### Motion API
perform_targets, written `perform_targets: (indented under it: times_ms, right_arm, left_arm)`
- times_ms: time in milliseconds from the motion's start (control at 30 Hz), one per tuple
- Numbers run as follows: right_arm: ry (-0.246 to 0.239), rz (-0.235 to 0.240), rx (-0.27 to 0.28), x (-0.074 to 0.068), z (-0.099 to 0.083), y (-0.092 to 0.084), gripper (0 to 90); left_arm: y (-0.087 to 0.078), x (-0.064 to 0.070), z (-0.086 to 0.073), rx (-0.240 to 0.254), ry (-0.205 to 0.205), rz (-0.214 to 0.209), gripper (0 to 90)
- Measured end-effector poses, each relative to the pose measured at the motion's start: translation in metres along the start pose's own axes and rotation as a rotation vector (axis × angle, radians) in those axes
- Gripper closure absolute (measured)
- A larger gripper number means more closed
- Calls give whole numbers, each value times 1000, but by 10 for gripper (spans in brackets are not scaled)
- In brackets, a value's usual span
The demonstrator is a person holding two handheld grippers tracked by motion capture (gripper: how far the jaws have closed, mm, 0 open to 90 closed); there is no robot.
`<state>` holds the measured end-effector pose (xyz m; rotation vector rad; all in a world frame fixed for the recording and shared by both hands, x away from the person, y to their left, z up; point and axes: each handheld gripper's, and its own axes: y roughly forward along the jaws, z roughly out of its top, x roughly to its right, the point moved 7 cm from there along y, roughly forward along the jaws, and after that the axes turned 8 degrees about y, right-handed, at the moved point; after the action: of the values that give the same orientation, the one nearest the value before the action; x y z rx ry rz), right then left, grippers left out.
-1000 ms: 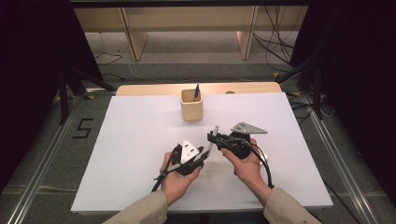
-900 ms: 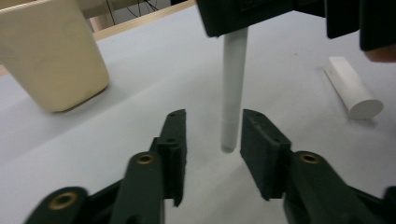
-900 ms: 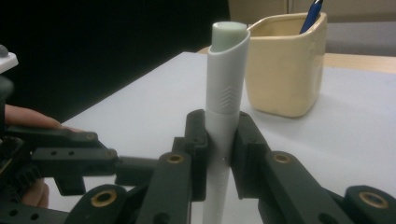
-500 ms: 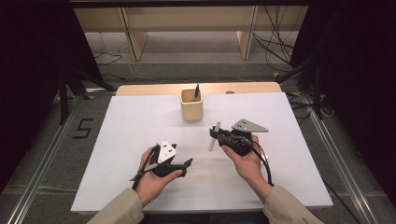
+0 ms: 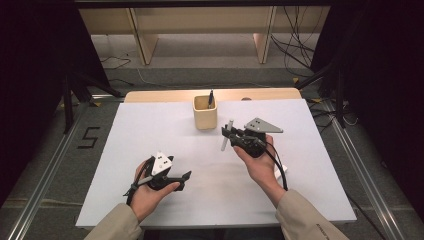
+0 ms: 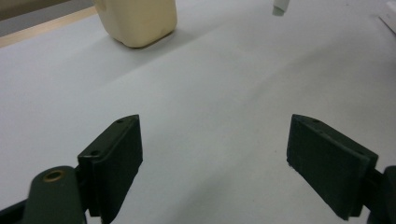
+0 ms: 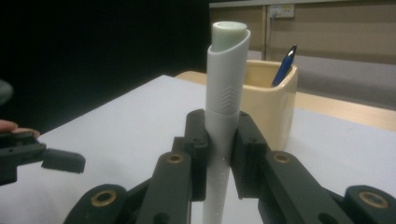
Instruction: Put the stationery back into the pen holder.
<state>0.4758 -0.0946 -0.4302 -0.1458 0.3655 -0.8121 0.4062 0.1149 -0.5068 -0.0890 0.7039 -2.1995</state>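
Right gripper [image 5: 229, 134] clamped the upright white plastic marker [image 5: 225, 139] near the desk's far edge, left gripper [image 5: 179, 176] released and empty; clipping the beige square pen cup [image 5: 205, 117] risked tipping it.

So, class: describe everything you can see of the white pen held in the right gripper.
The white pen is a smooth, matt, plastic-looking tube with a slanted upper rim, a pale green plug in its top and a faint chevron pattern embossed on its side. It stands almost upright, clamped at mid-length between the jaws of the right gripper, its lower end hanging above the white table without touching it. It sits close beside the beige holder.
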Motion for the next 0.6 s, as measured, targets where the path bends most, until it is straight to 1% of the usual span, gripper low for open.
perform_targets:
  times_ms: [300,500,600]
  right_arm:
    - [-26,-23,33,3,26,15,785]
    - [-51,-33,36,3,38,29,785]
    - [-52,-39,38,4,43,34,785]
  left_arm:
    - [3,1,-1,-3,0,-5,180]
    - [4,3,-1,-2,1,-9,180]
    - [5,3,-1,-2,1,-9,180]
